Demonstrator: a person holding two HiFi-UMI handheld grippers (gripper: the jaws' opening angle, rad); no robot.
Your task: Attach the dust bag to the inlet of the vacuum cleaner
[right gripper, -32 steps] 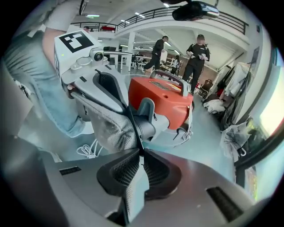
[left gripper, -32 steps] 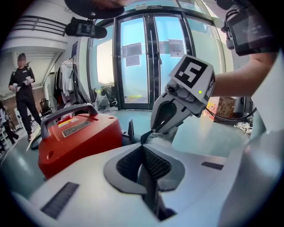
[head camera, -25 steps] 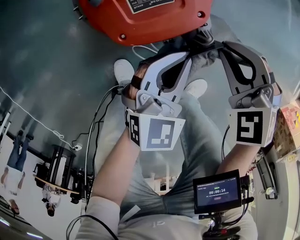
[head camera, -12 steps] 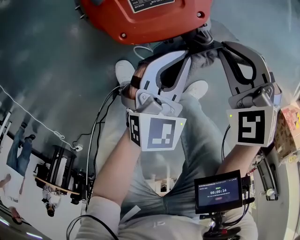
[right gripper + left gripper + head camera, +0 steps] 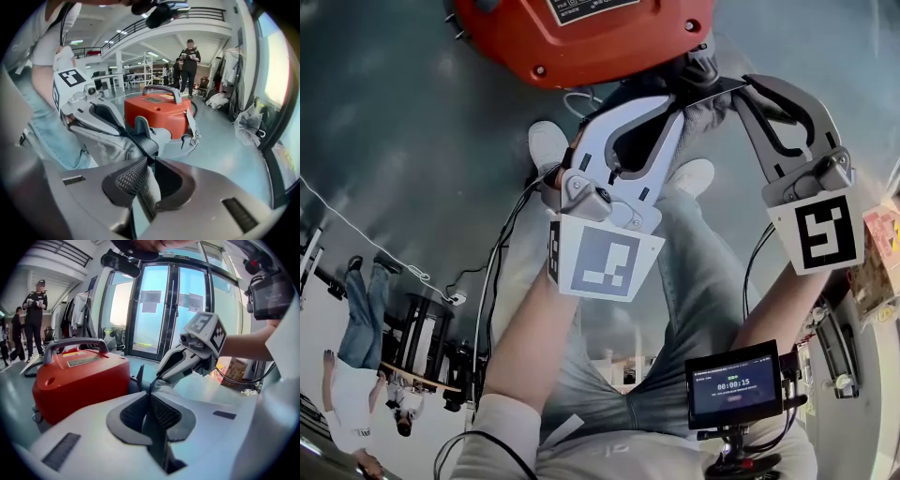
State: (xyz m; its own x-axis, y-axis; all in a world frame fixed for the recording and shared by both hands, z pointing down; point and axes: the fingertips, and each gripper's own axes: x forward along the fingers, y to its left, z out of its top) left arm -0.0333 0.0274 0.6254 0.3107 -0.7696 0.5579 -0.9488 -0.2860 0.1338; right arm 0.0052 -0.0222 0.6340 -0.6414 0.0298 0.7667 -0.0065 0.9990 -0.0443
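A large open workshop hall: polished floor (image 5: 229,145), tall glass doors (image 5: 161,310), a railed mezzanine (image 5: 206,14), people (image 5: 189,54) standing about.

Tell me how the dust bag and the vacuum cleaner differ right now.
The vacuum cleaner is red and hard-shelled; the dust bag is grey cloth. The vacuum cleaner stands on the floor; the dust bag is held up, pinched by the left gripper and the right gripper. Both are close together.

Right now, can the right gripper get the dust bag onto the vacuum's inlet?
Probably yes. The right gripper, shut on the dust bag, sits just short of the vacuum cleaner's dark inlet, with nothing between; the left gripper grips the bag too.
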